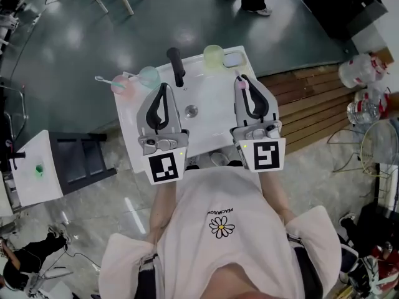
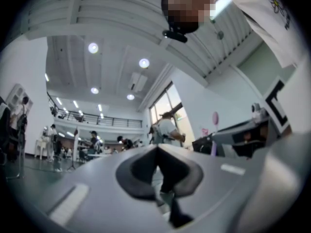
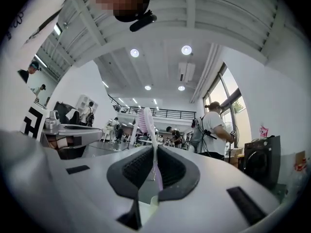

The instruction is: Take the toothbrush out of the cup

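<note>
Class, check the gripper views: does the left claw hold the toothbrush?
No, the toothbrush is clamped in the right claw; the left claw is shut and empty.

A white sink (image 1: 215,95) stands on the floor, with dark shiny green floor (image 1: 81,42) behind it and brown wooden boards (image 1: 312,101) just beside it on the right. The bowl of the sink has a round metal drain hole (image 1: 191,111) in the middle. A black tap (image 1: 176,66) stands at the back edge. Just to the right of the tap sits a green cup (image 1: 213,55), and a small clear dish (image 1: 234,59) sits touching it or just beside it. On the back left corner a blue cup (image 1: 149,76) and a pink cup (image 1: 122,86) stand close together. A thin pale stick (image 1: 103,80) pokes out of the pink cup to the left.
</note>
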Available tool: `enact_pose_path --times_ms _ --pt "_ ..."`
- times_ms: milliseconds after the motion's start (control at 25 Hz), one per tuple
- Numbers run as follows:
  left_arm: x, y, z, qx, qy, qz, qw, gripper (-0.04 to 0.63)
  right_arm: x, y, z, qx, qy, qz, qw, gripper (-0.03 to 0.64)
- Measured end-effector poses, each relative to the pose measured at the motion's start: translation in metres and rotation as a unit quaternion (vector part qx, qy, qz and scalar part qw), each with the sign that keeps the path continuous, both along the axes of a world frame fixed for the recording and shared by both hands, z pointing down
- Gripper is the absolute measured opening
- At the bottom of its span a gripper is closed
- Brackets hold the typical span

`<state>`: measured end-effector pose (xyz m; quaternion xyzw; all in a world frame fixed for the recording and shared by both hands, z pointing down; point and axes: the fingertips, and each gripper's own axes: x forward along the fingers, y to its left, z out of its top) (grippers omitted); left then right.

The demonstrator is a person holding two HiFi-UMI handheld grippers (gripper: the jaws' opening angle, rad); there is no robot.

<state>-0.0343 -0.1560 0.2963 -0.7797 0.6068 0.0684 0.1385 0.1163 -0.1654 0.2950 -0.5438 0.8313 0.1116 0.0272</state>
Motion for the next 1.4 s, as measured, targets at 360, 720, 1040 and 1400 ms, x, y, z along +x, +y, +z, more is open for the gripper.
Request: enact_pose_path --times_ms 360,720,1040,1400 --pt "0.004 0.000 -0.001 -0.001 0.000 0.007 1.0000 0.006 0.012 0.002 0.000 -0.026 0.013 0.008 1.000 0.029" --pt "0.019 -0.003 0.009 -0.010 0.004 0.033 0.9994 0.006 0.077 -0.024 0.072 -0.187 0.085 0.064 0.976 0.029" --pt "0.027 -0.001 0.028 -0.043 -0.005 0.034 0.9985 0.007 0.129 -0.037 0.184 -0.361 0.115 0.073 0.922 0.029" --pt "0.022 0.002 0.044 -0.073 -0.008 0.013 0.9972 0.006 0.154 -0.059 0.247 -0.429 0.024 0.065 0.901 0.029"
